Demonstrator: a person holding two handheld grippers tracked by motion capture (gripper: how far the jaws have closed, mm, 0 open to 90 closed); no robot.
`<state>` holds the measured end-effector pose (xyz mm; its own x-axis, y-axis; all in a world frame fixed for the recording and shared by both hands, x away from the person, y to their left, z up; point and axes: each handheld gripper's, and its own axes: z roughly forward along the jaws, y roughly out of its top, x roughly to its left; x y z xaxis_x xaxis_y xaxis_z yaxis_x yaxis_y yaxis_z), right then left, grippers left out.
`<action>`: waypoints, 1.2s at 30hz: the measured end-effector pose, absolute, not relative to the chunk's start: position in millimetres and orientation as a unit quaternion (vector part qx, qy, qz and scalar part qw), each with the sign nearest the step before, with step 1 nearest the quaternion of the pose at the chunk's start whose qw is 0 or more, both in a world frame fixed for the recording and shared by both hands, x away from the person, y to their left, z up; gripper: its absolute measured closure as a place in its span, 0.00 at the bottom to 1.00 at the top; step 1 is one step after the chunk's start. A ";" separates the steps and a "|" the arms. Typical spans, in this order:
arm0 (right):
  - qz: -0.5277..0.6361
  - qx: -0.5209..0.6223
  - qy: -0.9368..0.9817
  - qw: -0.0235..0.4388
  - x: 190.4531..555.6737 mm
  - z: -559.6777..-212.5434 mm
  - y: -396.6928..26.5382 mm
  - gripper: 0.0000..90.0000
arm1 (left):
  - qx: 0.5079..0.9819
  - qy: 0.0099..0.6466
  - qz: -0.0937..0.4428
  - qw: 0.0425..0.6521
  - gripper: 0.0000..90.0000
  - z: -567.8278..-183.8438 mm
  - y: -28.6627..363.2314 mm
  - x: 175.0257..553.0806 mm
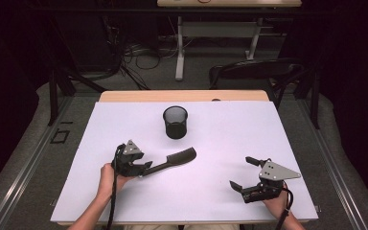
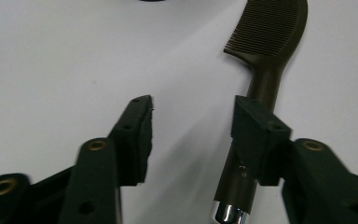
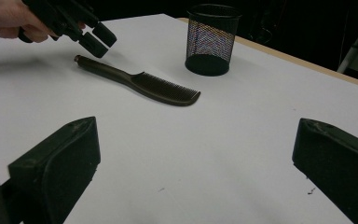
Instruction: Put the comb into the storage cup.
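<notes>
A dark brown plastic comb (image 1: pixel 172 160) with a long handle lies flat on the white table sheet (image 1: pixel 220 139), in front of a black wire-mesh cup (image 1: pixel 175 122) standing upright. The left gripper (image 1: pixel 147 166) hovers at the comb's handle end with its jaws apart, one jaw over the handle, not clamping it. The right gripper (image 1: pixel 244 173) rests well apart from the comb, jaws spread wide around nothing.

High overhead view, two low tool views
</notes>
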<state>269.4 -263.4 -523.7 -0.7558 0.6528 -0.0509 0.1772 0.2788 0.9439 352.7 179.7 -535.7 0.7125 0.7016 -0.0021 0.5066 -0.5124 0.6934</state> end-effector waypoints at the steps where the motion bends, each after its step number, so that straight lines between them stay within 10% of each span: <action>1: 0.536 0.270 0.768 0.222 269.4 -523.7 -263.4 0.01 | 0.858 0.352 0.142 0.345 0.47 -534.9 179.6 352.7; 19: 0.536 0.273 0.768 0.220 270.4 -523.4 -264.0 0.01 | 0.866 0.331 0.151 0.343 0.01 -517.4 174.3 353.2; 36: 0.534 0.275 0.769 0.217 272.0 -524.6 -263.5 0.00 | 0.885 0.292 0.148 0.331 0.00 -505.6 157.2 350.1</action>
